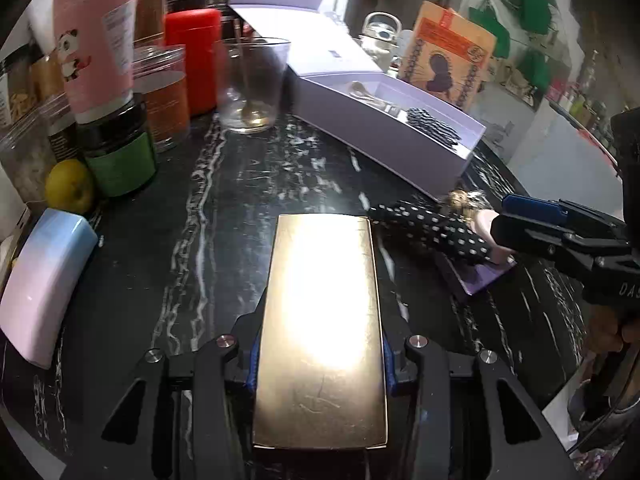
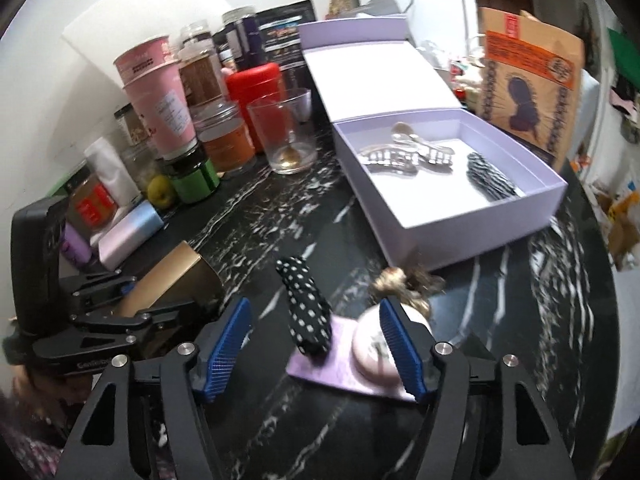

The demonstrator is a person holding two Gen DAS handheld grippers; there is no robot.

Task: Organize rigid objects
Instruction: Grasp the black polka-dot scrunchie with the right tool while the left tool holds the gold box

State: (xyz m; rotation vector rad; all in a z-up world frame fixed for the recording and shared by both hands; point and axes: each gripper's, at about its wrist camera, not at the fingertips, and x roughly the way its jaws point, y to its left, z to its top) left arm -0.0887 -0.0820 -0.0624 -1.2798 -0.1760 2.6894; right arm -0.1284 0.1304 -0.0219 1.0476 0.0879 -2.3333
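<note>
My left gripper [image 1: 320, 360] is shut on a flat gold case [image 1: 320, 320], held over the black marble counter [image 1: 208, 216]; the right wrist view shows that gripper [image 2: 120, 300] and the gold case [image 2: 172, 280] at the left. My right gripper [image 2: 316, 344] stands open around a black polka-dot hair clip [image 2: 306, 312], its pads apart from the clip. The clip lies on a lilac card [image 2: 332, 368] beside a pink round item [image 2: 372, 344] and a brown clip [image 2: 404, 280]. An open lilac box [image 2: 460, 216] holds silver claw clips [image 2: 404, 152] and a striped clip [image 2: 492, 178].
A glass with a spoon [image 1: 252, 84], a red canister [image 1: 196, 56], a pink cup [image 1: 96, 44], jars, a lemon [image 1: 70, 190] and a pastel case [image 1: 44, 284] crowd the counter's left and back. An orange paper bag [image 2: 528, 84] stands behind the box.
</note>
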